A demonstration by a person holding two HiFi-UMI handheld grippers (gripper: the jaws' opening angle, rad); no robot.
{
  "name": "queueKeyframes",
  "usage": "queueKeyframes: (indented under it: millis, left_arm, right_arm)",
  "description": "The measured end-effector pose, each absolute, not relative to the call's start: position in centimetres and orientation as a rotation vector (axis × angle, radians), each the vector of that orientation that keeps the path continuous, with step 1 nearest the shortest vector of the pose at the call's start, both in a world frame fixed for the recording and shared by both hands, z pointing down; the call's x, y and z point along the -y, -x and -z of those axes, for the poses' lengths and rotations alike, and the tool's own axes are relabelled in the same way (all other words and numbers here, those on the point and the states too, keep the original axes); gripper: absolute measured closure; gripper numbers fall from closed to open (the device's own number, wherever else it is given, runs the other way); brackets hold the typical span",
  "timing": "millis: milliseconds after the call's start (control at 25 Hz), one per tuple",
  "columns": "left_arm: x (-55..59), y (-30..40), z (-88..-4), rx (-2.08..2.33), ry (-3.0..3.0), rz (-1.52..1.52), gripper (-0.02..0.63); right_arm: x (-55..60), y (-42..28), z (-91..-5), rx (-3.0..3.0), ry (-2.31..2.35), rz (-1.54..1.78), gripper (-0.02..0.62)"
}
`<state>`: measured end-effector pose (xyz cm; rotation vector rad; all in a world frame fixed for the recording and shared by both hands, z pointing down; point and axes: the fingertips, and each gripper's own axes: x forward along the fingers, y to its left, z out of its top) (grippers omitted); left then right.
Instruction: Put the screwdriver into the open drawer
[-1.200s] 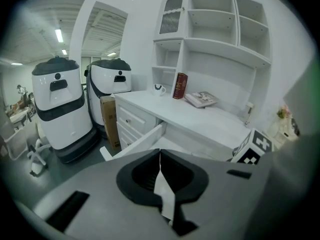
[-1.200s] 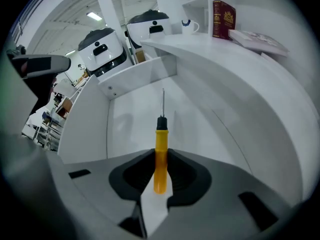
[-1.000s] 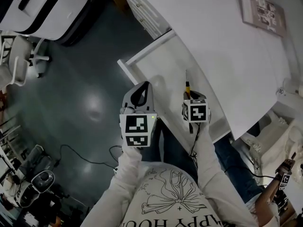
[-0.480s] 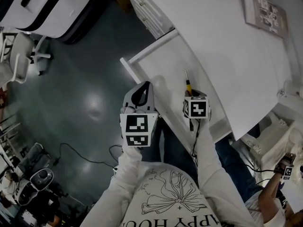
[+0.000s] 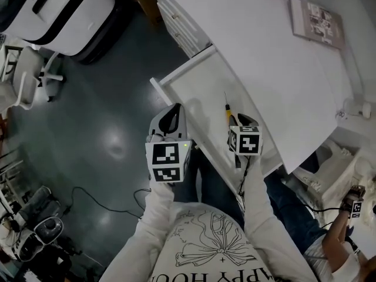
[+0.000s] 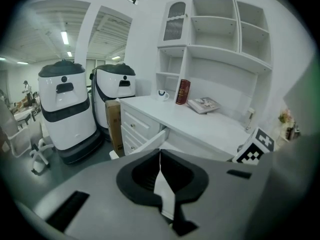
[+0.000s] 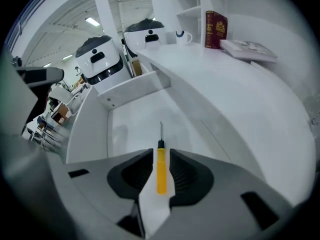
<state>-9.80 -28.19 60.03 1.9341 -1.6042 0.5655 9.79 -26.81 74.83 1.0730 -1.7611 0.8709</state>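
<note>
The screwdriver (image 5: 228,114), yellow handle and thin metal shaft, lies in the open white drawer (image 5: 194,90) with its tip pointing away from me. My right gripper (image 5: 242,119) hovers just behind it, over the drawer's near end. In the right gripper view the handle (image 7: 161,171) sits between the jaws with a narrow gap on each side, so this gripper (image 7: 161,156) is open. My left gripper (image 5: 170,119) hangs at the drawer's left edge, over the floor. It is shut and holds nothing (image 6: 160,156).
The white desk (image 5: 264,51) runs along the drawer's right side, with a flat book (image 5: 314,19) on it. A red book (image 7: 216,22) and a mug (image 7: 182,35) stand at the desk's far end. White machines (image 5: 59,10) stand on the dark floor to the left.
The screwdriver now sits a little left of the right gripper's tips instead of in line with them. The left gripper has hardly moved.
</note>
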Motion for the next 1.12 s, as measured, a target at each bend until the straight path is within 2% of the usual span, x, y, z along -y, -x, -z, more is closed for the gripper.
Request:
queueKeyframes:
  millis: [240,720,1120]
  left_arm:
    - [28.8,9.6,-56.3,1.635,-1.985,-0.497,0.6]
    - [29.6,8.8,-46.2,1.724,-2.124,-0.341,0.6]
    - [29.4,8.8,-39.4,1.809,-2.199,-0.254,0.6]
  right_arm:
    - [27.9,-10.6,-68.2,1.849,-1.201,-0.823,0.51]
    - [31.4,-10.4,-49.4,2.138,-1.491,-0.577,0.515]
    - [31.8,-9.5,-41.8,2.259,-1.59,-0.438,0.519]
